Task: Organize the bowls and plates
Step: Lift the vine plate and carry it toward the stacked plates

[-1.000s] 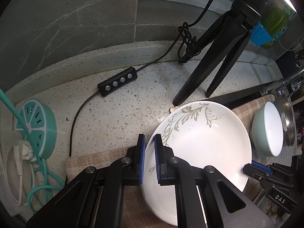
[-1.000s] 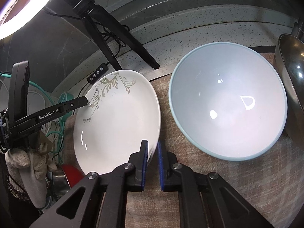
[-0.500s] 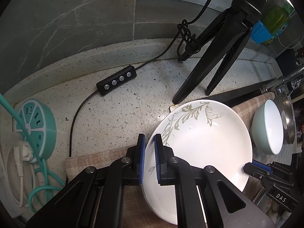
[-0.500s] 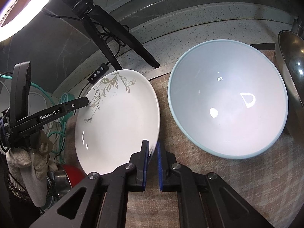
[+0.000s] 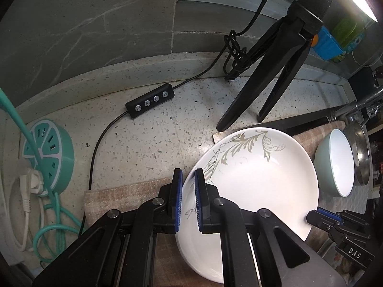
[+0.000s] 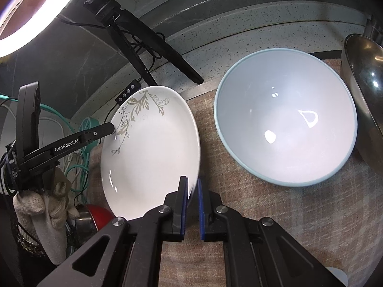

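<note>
Two grippers pinch opposite edges of a white plate with a leaf pattern, holding it over a checked cloth on a speckled counter. The left gripper clamps the plate's left rim between its blue pads; the right gripper clamps the near right rim. Just beside the plate, to its right, a pale blue bowl sits on the cloth. Behind stand a black tripod and a cable switch.

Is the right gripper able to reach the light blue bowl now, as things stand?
Probably not yet: the right gripper is shut on the white plate's rim, as is the left gripper. The light blue bowl sits unobstructed beside the plate.
</note>
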The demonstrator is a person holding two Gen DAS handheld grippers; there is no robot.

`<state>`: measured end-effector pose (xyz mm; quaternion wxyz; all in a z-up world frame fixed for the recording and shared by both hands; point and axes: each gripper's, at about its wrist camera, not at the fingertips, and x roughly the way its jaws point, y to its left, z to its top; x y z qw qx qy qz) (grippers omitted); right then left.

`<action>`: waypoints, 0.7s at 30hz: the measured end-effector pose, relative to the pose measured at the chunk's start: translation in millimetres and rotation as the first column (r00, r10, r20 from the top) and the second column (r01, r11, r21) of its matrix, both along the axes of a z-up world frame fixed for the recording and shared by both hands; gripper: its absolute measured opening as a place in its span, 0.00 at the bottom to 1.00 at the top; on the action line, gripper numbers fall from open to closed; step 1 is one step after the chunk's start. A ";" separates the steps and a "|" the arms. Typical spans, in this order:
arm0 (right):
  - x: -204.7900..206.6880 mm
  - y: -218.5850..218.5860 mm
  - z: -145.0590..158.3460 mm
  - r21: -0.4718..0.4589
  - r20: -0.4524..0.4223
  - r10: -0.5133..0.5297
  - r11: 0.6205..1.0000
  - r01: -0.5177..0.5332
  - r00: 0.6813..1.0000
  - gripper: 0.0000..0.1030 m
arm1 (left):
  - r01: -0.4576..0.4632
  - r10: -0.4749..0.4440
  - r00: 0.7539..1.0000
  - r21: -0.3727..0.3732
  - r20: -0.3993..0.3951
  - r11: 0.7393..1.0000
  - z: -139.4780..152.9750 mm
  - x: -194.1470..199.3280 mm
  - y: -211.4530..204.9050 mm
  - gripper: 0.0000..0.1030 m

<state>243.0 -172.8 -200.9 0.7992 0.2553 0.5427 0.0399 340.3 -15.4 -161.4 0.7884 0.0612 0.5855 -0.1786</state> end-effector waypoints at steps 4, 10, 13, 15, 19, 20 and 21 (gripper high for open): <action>-0.7 -2.0 -1.3 -0.001 -0.002 -0.010 1.000 0.010 1.000 0.06 | -0.018 0.018 1.000 -0.025 -0.024 1.000 -2.1 -0.2 3.1 0.08; 2.2 -3.0 -3.4 -0.001 -0.007 -0.010 1.000 0.010 1.000 0.06 | 0.009 -0.009 0.999 -0.013 -0.032 1.000 -5.5 -1.5 1.9 0.08; 1.2 -3.2 -3.1 0.005 -0.006 -0.010 1.000 0.010 1.000 0.06 | 0.017 -0.017 0.999 -0.010 -0.027 1.000 -7.6 -3.5 2.4 0.08; 0.1 -3.6 -0.7 0.005 -0.007 -0.019 1.000 0.019 1.000 0.06 | -0.016 0.015 0.999 -0.026 -0.038 1.000 -6.0 -5.0 4.9 0.08; -2.8 -5.1 -0.2 0.007 -0.009 -0.026 1.000 0.026 1.000 0.06 | -0.030 0.029 0.999 -0.036 -0.034 0.999 -2.2 -7.2 5.0 0.08; -4.3 -6.3 0.0 0.009 -0.009 -0.028 1.000 0.029 1.000 0.06 | -0.027 0.026 0.999 -0.038 -0.032 0.999 -0.8 -8.4 5.3 0.08; -5.7 -7.8 1.0 0.011 -0.008 -0.031 0.999 0.031 0.999 0.06 | -0.025 0.024 0.999 -0.042 -0.029 0.999 1.4 -10.1 5.2 0.08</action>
